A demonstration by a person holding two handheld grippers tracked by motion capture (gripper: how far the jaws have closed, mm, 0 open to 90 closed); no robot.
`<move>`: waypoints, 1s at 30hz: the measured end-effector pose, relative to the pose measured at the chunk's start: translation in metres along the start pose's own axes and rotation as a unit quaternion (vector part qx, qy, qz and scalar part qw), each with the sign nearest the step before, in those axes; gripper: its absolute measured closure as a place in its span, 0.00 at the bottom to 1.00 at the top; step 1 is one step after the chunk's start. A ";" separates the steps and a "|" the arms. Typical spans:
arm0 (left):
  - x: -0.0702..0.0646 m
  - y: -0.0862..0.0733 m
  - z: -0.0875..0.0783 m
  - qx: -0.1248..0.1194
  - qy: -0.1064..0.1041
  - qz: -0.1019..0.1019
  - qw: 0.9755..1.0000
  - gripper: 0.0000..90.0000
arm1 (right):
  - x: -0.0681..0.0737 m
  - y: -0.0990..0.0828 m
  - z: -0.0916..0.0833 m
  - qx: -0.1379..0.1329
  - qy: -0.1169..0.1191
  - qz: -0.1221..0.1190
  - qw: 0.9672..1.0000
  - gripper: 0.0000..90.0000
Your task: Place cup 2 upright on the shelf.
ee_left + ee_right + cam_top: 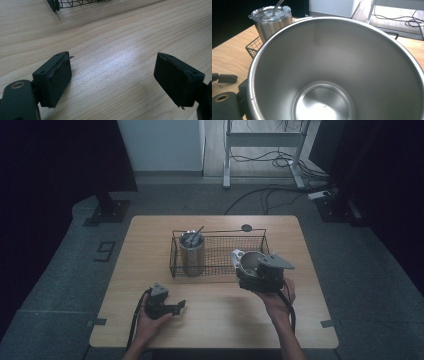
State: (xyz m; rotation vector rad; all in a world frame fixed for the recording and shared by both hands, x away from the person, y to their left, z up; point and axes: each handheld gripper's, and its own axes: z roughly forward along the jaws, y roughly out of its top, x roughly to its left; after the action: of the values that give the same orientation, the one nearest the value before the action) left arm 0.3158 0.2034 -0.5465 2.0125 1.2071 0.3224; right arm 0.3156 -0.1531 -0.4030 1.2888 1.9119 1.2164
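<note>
Your right tool (pixel 248 272) pinches the wall of an empty steel cup (pixel 251 261), held tilted at the right end of the wire basket (pixel 220 234) mid-surface (pixel 215 317). Your left tool (pixel 180 306) sits near the surface's near edge, jaws spread, nothing between them.

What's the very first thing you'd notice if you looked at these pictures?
A shiny steel cup, empty inside, is held up in the right tongs at the near right end of a wire basket in the middle of the wooden table. A second steel cup with a lid and straw stands in the basket's left end. The left tongs rest on the table, holding nothing.
</note>
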 end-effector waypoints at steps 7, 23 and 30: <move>0.000 0.000 0.000 0.000 0.002 0.003 1.000 0.17 | 0.003 0.010 0.010 0.004 -0.003 -0.009 1.000 0.08; 0.001 0.000 0.000 -0.001 0.001 0.002 1.000 0.17 | 0.005 0.027 0.030 0.002 -0.004 -0.009 1.000 0.08; 0.002 0.000 0.000 -0.001 0.000 0.002 1.000 0.17 | 0.000 0.033 0.034 -0.001 -0.004 -0.004 1.000 0.08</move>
State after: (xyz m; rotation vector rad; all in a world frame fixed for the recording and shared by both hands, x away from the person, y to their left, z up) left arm 0.3171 0.2043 -0.5466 2.0135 1.2017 0.3248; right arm 0.3570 -0.1353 -0.3892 1.2825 1.9068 1.2068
